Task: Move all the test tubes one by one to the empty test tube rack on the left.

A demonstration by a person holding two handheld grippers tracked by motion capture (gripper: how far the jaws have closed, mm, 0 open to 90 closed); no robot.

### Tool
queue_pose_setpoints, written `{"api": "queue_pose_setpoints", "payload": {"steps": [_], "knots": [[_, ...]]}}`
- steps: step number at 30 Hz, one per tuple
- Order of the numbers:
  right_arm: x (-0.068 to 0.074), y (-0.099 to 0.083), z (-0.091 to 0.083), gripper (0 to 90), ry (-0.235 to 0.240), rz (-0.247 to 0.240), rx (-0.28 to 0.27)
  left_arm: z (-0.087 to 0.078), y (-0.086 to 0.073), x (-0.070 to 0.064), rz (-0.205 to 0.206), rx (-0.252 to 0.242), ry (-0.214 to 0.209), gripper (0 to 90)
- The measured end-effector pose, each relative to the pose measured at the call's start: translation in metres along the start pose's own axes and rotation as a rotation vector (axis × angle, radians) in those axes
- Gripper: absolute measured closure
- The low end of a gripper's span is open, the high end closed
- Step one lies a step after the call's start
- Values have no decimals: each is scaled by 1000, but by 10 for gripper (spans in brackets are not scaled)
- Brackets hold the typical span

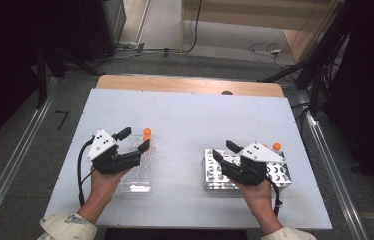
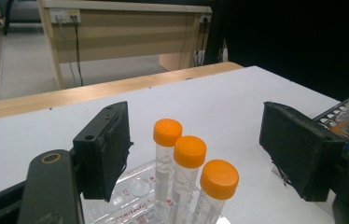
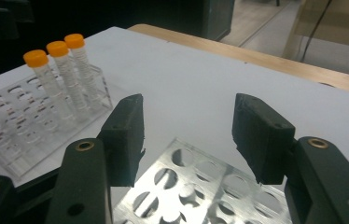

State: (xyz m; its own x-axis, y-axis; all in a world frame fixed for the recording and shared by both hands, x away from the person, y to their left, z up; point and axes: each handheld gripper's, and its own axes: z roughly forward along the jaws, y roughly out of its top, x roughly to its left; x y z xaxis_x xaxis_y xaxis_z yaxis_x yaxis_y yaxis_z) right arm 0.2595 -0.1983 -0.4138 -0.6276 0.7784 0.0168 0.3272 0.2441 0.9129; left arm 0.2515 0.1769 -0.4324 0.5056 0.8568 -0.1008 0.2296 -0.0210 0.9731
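Left gripper (image 1: 136, 139) hovers jaws apart over clear rack (image 1: 137, 170) with orange-capped tubes (image 1: 147, 133); right gripper (image 1: 223, 150) hovers jaws apart over metal rack (image 1: 280, 175) on white table (image 1: 190, 120).

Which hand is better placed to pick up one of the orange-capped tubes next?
Left, I'd say. The left tool is open right over the three orange-capped tubes in the clear rack, which stand between its jaws. The right tool, also open, hovers over the metal rack, apart from them.

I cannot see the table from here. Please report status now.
Left gripper open, jaws on either side of three orange-capped tubes in clear rack. Right gripper open, empty, over metal rack. Nothing in the way.
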Motion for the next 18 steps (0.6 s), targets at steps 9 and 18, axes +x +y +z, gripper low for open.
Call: {"api": "queue_pose_setpoints", "payload": {"steps": [9,18], "knots": [[-20,-10,-23,422,-69,23,-9,0,0,0,-2,-4,4,231],[-32,-19,-39,423,-109,47,-13,-1,0,0,6,-7,13,218]]}}
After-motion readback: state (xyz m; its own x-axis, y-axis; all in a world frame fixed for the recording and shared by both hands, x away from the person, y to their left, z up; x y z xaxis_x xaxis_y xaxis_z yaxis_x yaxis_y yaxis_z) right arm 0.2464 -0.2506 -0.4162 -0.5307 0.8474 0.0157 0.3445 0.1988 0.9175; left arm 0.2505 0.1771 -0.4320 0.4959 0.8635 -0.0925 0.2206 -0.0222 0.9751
